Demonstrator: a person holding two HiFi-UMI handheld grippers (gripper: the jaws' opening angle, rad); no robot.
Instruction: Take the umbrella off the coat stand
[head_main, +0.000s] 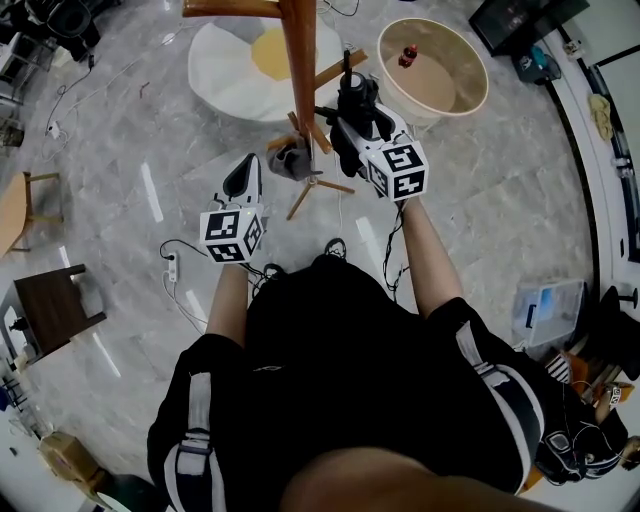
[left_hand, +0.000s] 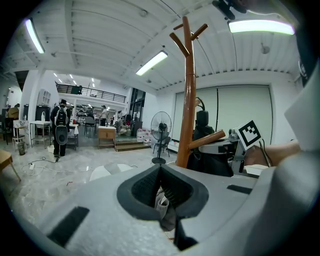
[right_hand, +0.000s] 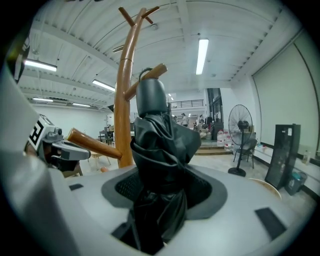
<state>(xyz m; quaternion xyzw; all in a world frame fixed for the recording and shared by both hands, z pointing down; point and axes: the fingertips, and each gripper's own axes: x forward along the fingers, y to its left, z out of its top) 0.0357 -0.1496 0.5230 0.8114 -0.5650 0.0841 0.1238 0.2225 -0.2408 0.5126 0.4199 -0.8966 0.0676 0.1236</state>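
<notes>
- Black folded fabric fills your right tool (right_hand: 159, 197): its jaws are clamped on the umbrella (right_hand: 156, 145) around its middle, and the bundle stands upright out of the pads.
- The umbrella sits right beside the trunk of the wooden coat stand (right_hand: 123, 100), with its rounded top just under an upward-slanting peg (right_hand: 152, 74). A thin loop at the top seems to be hooked over that peg, so treat the umbrella as not yet free.
- Lift along the slant of the peg, up and out toward its tip. A level tug would likely drag the stand with it.
- Hold the squeeze even, because slick fabric could slide through the pads if you relax.
- Your left tool (head_main: 245, 172) hangs lower, to the left of the stand. Its jaws are a little apart and grip nothing I can confirm. Pale cloth shows in the gap, probably the grey bundle (head_main: 292, 160) hanging low on the stand.
- Guide that left tool clear of the pegs, or use it to steady the trunk if the stand rocks.
</notes>
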